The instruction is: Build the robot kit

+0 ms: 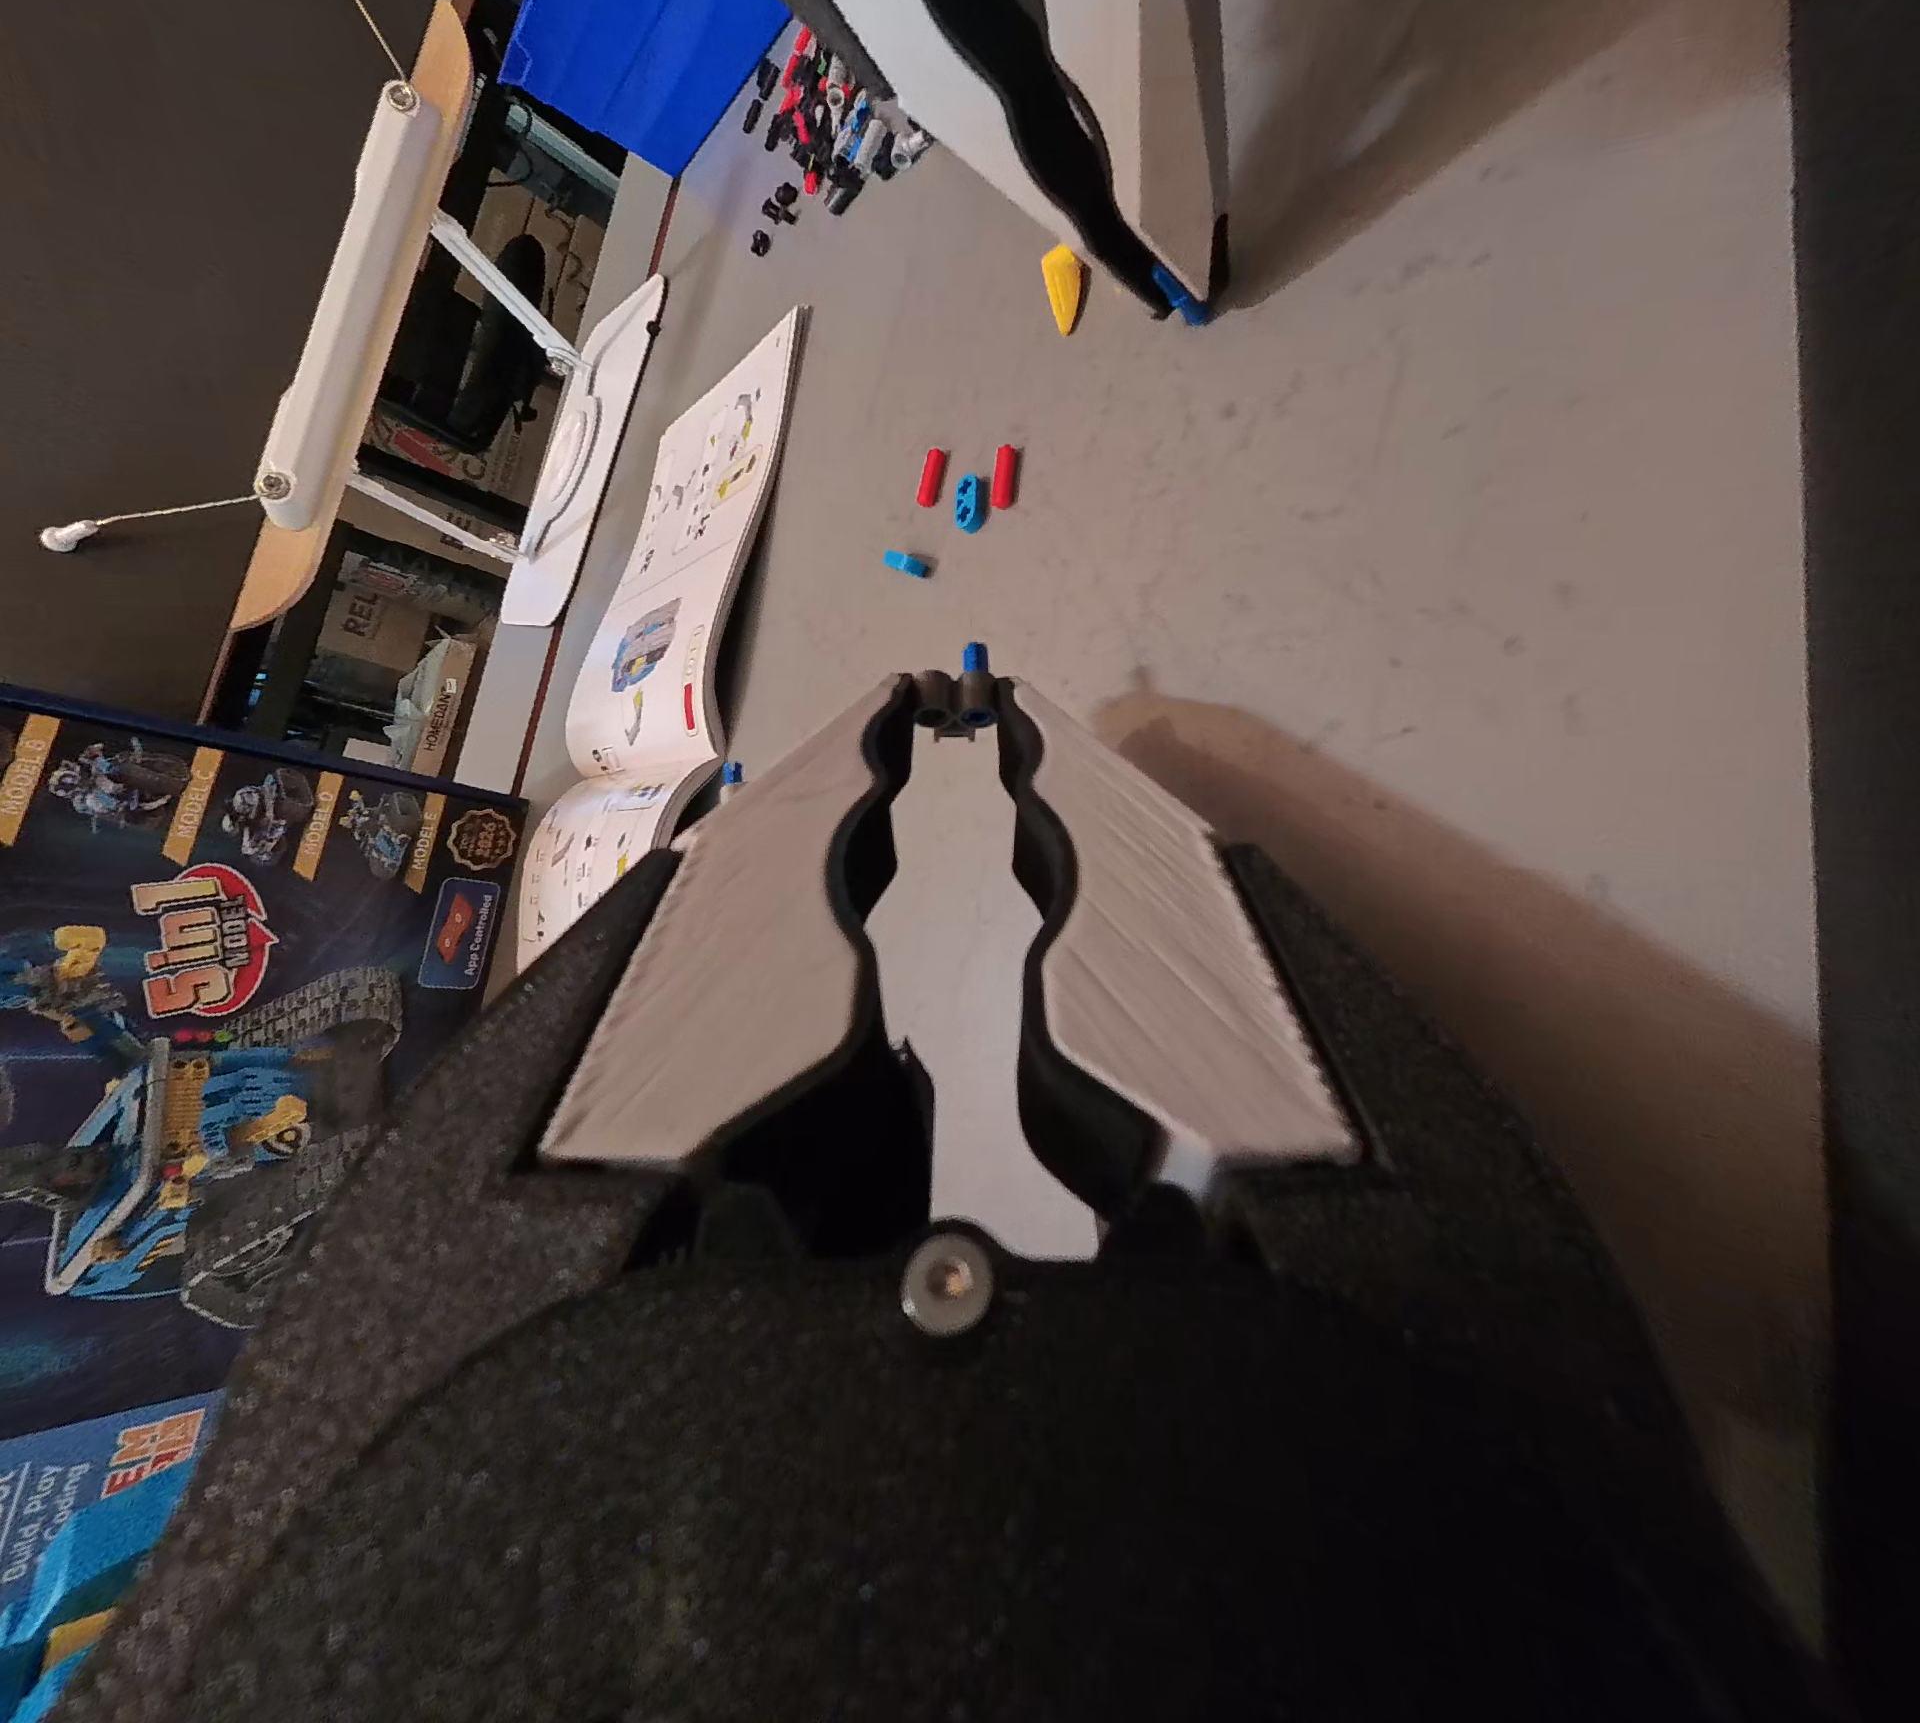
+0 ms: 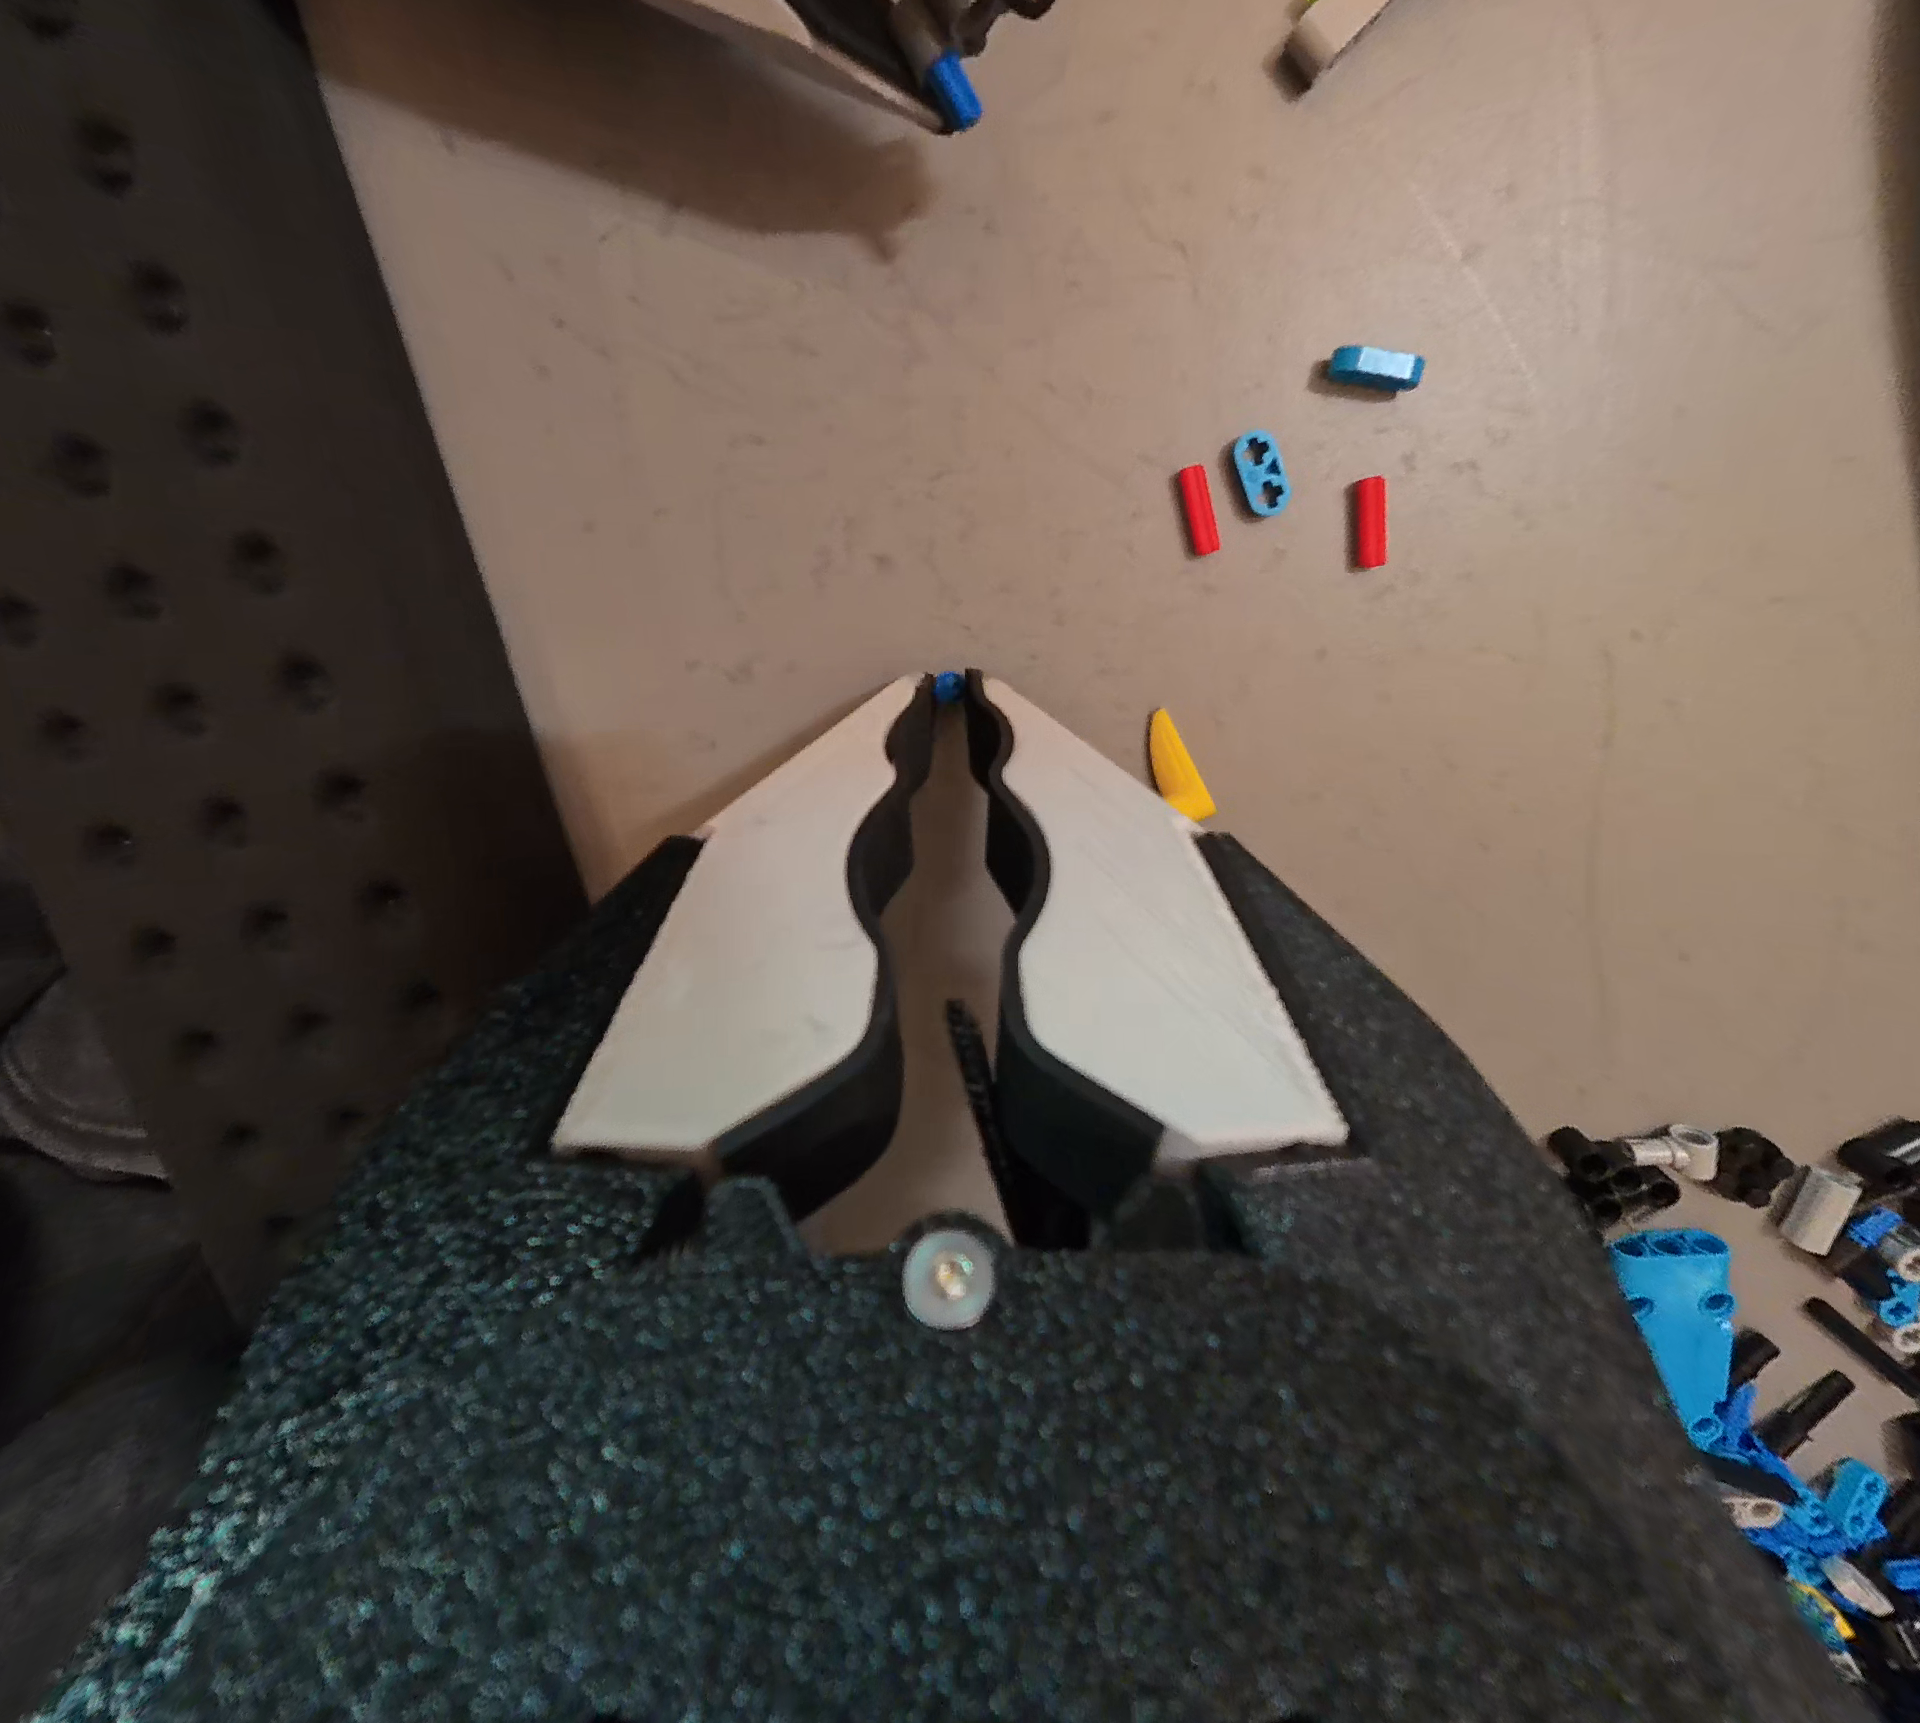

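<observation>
My left gripper (image 1: 956, 702) is shut on a small grey connector (image 1: 954, 705) with a blue pin (image 1: 974, 658) sticking out of its front. The same gripper (image 2: 951, 37) shows at the top of the right wrist view, holding that grey connector (image 2: 940, 11) with the blue pin (image 2: 954, 89). My right gripper (image 2: 947, 686) is shut on a small blue pin (image 2: 947, 687) at its tips, just above the table. It also shows in the left wrist view (image 1: 1179, 291) with the blue pin (image 1: 1179, 297). Two red pins (image 2: 1197, 510) (image 2: 1369, 522), a blue two-hole piece (image 2: 1263, 474) and a blue beam (image 2: 1375, 367) lie between the grippers.
A yellow wedge piece (image 2: 1179, 764) lies right of my right gripper. A pile of black, grey and blue parts (image 2: 1787, 1341) sits at lower right. An open instruction booklet (image 1: 675, 593), a toy box (image 1: 208, 998), a blue bin (image 1: 644, 0) and a white lamp stand (image 1: 343, 323) line the table's edge. The gap from one gripper's tips to the other's is roughly 9 cm.
</observation>
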Tool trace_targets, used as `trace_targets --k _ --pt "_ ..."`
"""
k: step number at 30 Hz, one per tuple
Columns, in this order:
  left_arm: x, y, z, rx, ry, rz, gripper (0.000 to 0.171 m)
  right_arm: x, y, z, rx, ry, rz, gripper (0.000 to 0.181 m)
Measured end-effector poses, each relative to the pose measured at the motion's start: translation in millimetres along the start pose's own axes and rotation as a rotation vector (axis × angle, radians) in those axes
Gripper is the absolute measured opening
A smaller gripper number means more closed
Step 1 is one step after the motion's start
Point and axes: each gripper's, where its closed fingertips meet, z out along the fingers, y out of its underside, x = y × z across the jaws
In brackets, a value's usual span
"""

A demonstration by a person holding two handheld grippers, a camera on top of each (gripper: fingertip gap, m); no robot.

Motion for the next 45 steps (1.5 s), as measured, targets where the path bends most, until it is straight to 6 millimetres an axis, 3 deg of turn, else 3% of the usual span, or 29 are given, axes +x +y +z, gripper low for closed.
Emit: trace_targets --k 4,9,13,17,28,45 --pt "-8 -9 -6 0.049 -0.041 -0.008 0.015 2 -12 -6 0.078 0.021 -0.029 0.005" --pt "-28 -36 -26 0.222 -0.083 -0.128 0.015 -8 -84 -47 0.616 -0.14 0.047 0.004" --pt "-37 -44 -35 0.285 -0.108 -0.163 0.015 -10 -114 -70 0.883 -0.291 0.168 0.003" --pt "-42 -44 -37 0.297 -0.117 -0.19 0.015 -15 -118 -61 0.863 -0.287 0.167 0.004" --pt "-51 -46 -41 0.311 -0.181 -0.162 0.015 -15 -130 -70 0.994 -0.435 0.297 0.003" --pt "-49 -45 -38 0.272 -0.244 -0.026 0.015 -13 -125 -65 0.963 -0.437 0.304 0.003"
